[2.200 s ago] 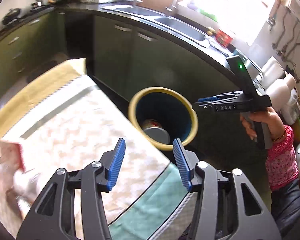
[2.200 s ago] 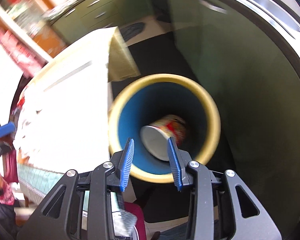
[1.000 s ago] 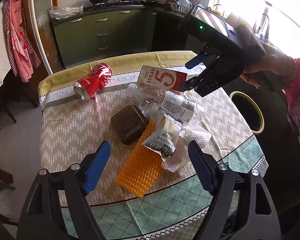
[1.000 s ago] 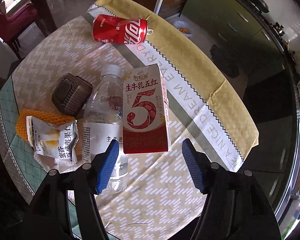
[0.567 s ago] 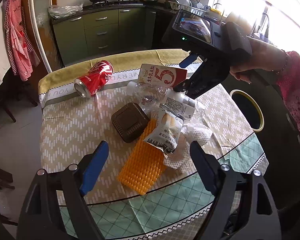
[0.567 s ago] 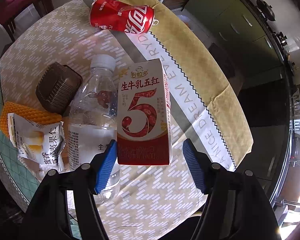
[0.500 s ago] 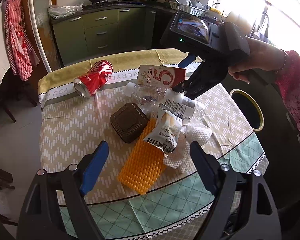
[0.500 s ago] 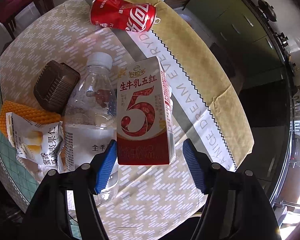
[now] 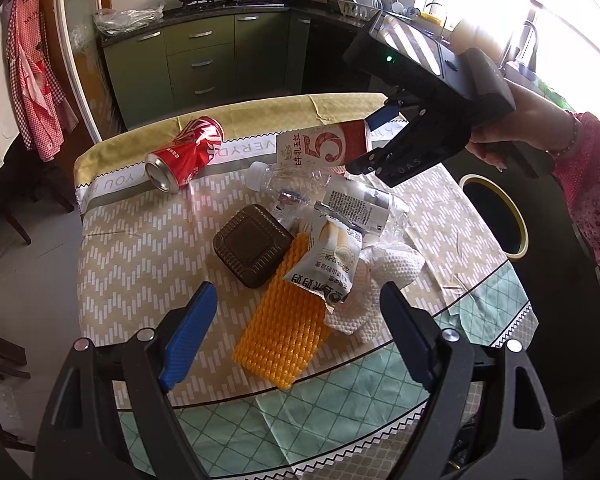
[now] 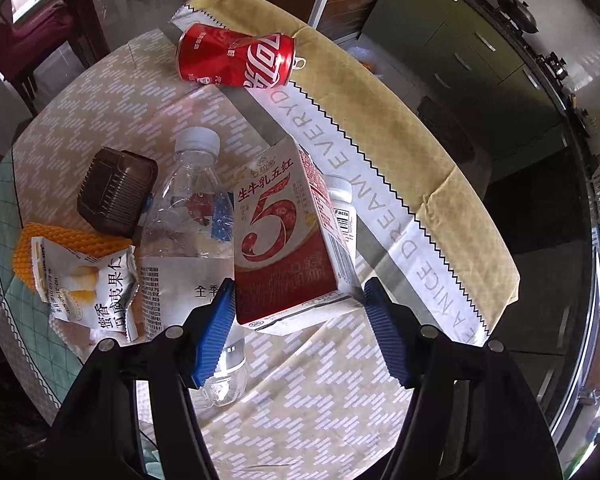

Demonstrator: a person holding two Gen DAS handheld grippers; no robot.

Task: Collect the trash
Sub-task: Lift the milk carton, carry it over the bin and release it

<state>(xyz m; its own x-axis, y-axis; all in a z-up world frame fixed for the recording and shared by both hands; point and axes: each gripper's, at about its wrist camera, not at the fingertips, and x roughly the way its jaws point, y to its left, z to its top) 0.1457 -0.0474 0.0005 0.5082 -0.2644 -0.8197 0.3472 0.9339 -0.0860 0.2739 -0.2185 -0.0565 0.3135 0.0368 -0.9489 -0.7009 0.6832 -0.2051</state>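
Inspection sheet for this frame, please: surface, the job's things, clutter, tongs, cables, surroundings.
Surface: round table under a patterned cloth.
Job's things: milk carton, clear bottle, red can on its side, brown tray, orange mesh, snack wrapper, white mesh, small white bottle; bin beside the table.
Clutter: nothing seen.
Tongs: left tongs open, empty; right tongs open astride the carton's end, the right pad clear of it.
Cables: nothing seen.
Surroundings: green kitchen cabinets, stove with pots.

table | cloth-covered | can, bottle, carton, brown tray, wrappers
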